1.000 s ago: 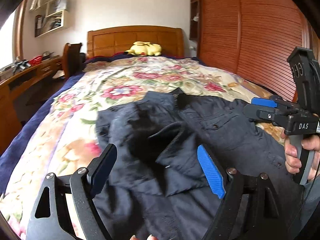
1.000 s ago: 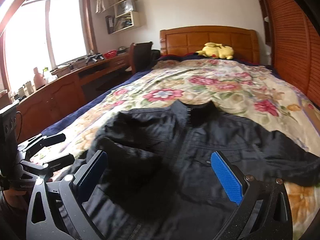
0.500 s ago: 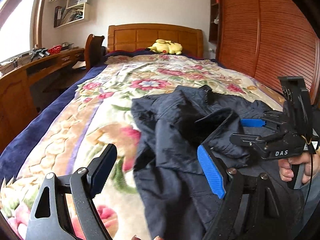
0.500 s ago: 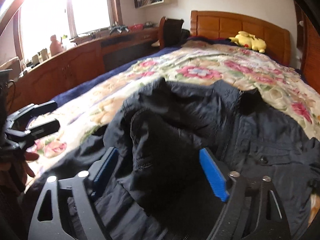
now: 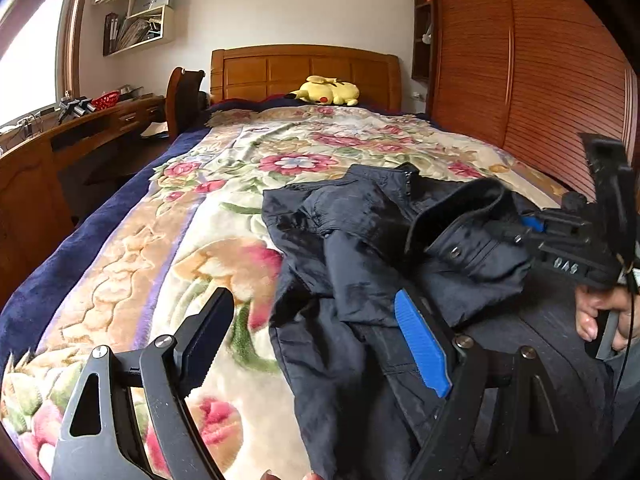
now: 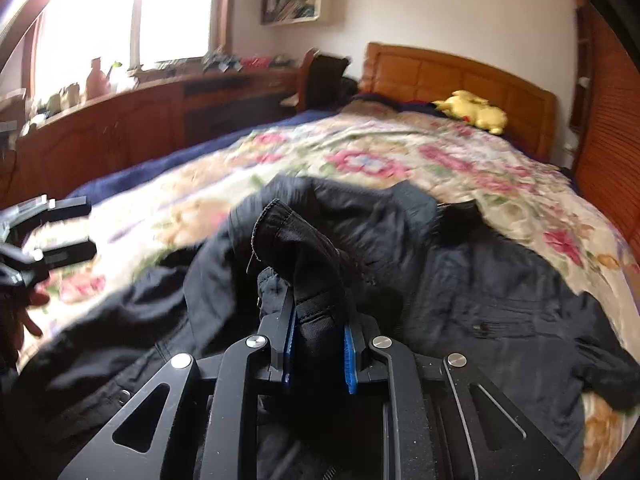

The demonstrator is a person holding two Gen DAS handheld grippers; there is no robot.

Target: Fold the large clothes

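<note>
A dark navy jacket (image 5: 360, 248) (image 6: 500, 280) lies face up on the floral blanket (image 5: 248, 152), collar toward the headboard. Its left sleeve is pulled across the chest, and the ribbed cuff (image 6: 296, 240) (image 5: 472, 196) stands up between the blue pads of my right gripper (image 6: 318, 308) (image 5: 532, 228). Those jaws are closing and pinch the cuff. My left gripper (image 5: 312, 308) (image 6: 52, 232) hovers open over the jacket's left edge and the blanket, with nothing gripped. A hand (image 5: 600, 312) holds the right gripper's handle.
A yellow plush toy (image 5: 326, 90) (image 6: 476, 114) rests by the wooden headboard (image 5: 304, 68). A wooden desk (image 5: 80, 132) and chair (image 5: 184, 96) run along the left of the bed. A slatted wardrobe (image 5: 520, 60) stands on the right.
The right gripper went from wide open to clamped on the sleeve cuff and raised it. The left gripper shifted left, off the jacket's middle to its edge, still open.
</note>
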